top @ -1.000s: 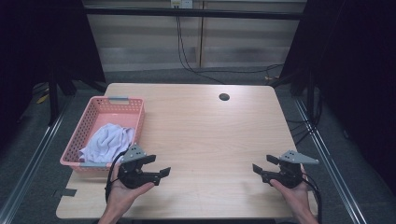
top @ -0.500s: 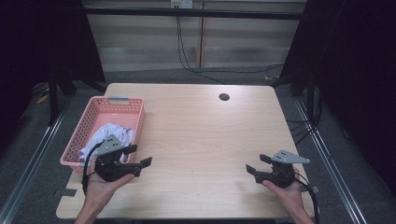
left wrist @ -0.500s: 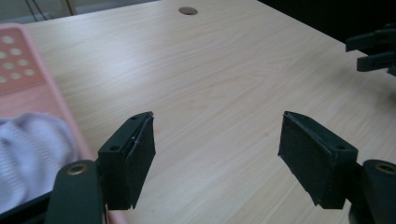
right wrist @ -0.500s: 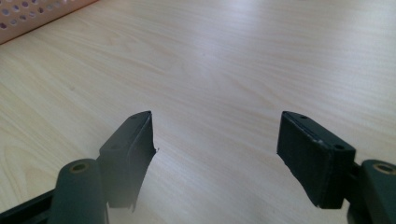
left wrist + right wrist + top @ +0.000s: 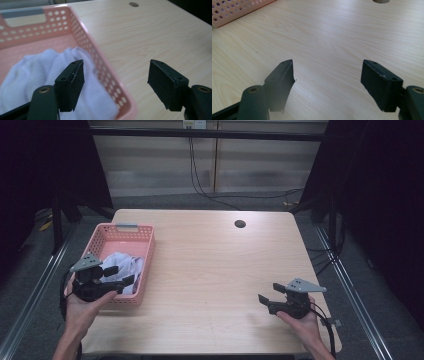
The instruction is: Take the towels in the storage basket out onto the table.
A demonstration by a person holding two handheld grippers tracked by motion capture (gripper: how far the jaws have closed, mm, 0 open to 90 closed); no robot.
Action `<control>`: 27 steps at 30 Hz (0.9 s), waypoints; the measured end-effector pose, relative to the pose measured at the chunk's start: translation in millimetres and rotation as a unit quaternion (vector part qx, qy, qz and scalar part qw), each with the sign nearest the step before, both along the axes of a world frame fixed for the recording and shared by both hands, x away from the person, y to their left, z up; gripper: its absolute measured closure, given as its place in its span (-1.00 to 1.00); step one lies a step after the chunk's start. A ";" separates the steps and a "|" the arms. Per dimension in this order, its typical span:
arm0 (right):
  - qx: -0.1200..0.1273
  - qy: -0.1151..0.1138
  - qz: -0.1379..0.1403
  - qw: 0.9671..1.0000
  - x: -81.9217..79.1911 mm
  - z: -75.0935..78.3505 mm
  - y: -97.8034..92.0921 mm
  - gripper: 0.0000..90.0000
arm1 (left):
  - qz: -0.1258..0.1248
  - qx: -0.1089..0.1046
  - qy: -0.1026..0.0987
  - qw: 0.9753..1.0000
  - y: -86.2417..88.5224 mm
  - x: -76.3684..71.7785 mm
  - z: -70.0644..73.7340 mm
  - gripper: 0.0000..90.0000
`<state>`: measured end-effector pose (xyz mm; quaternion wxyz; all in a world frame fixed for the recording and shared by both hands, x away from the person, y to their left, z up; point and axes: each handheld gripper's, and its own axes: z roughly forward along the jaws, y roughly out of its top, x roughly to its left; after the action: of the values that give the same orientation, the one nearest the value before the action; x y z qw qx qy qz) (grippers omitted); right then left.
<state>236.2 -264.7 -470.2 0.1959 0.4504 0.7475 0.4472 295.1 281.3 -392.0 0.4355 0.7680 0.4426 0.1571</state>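
White knitted cloth (image 5: 122, 265): bunched in the near half of the pink perforated basket (image 5: 141, 237), at the left side of the surface (image 5: 215, 270). In the left gripper view, cloth (image 5: 37, 70) seen heaped against the basket's right-hand wall (image 5: 100, 62), ribbed knit texture visible.

Left hand-held gripper (image 5: 117, 275): held over the near right corner of the basket, jaws wide apart, nothing between them. In its own view (image 5: 116, 80), one jaw positioned above the cloth inside the basket, the other outside the basket wall above bare wood (wall rim passing between the two). Contact with the cloth: cannot be told.

Right hand-held gripper (image 5: 266, 301): near the front right corner of the surface, well apart from the basket, grey three-cornered plate on top. Jaws wide apart in its own view (image 5: 328, 80), nothing between them but bare wood grain; corner of the basket (image 5: 234, 10) visible at upper left.

Round cable hole (image 5: 240, 224): toward the far edge of the surface, right of centre.
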 end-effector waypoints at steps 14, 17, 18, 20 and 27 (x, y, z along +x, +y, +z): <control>0.001 0.009 0.028 1.000 8.8 -3.5 8.2 -0.48 | 0.041 0.017 0.040 0.998 36.5 34.1 -15.3 -0.48; 0.000 0.011 0.032 0.999 9.5 -3.8 8.7 -0.49 | 0.038 0.025 0.051 0.998 37.9 40.5 -20.4 -0.51; -0.001 0.010 0.033 0.999 9.6 -4.1 8.8 -0.49 | 0.037 0.033 0.056 0.997 39.6 43.2 -22.2 -0.52; -0.001 0.013 0.032 0.999 9.8 -4.5 10.0 -0.50 | 0.040 0.037 0.061 0.997 43.5 47.6 -24.0 -0.54; -0.007 0.014 0.036 0.999 9.8 -5.8 13.2 -0.51 | 0.052 0.054 0.072 0.995 54.8 65.5 -30.3 -0.57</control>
<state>246.1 -251.6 -476.0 0.1724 0.4280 0.7689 0.4425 360.6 336.1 -422.3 0.3516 0.7755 0.5031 0.1479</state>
